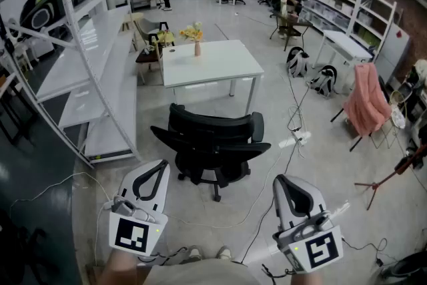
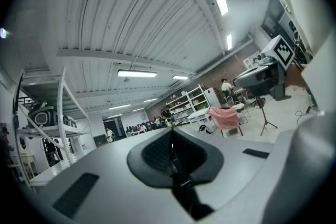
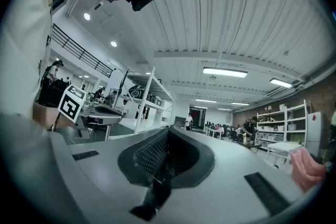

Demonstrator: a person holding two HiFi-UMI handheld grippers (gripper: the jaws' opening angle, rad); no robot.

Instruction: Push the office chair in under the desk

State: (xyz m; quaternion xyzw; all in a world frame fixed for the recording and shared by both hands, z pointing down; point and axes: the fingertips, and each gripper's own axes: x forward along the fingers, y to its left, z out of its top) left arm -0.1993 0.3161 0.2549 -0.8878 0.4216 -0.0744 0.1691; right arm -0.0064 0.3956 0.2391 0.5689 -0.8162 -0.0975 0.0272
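Note:
A black office chair (image 1: pixel 213 143) stands on the floor with its back toward me, a short way in front of the white desk (image 1: pixel 220 67). The chair is apart from the desk, with floor showing between them. My left gripper (image 1: pixel 161 165) and right gripper (image 1: pixel 281 179) are held level near the bottom of the head view, on either side of the chair and short of it. Neither touches the chair. Both are shut with nothing between the jaws. In the left gripper view the left gripper (image 2: pixel 171 131) shows closed tips, and so does the right gripper (image 3: pixel 167 131) in the right gripper view. The chair is in neither gripper view.
A small vase of flowers (image 1: pixel 197 42) stands on the desk. White shelving (image 1: pixel 100 77) runs along the left. Cables and a power strip (image 1: pixel 297 137) lie on the floor to the right. Further right are bags (image 1: pixel 298 62), a pink cloth on a rack (image 1: pixel 365 102) and a tripod (image 1: pixel 385 178).

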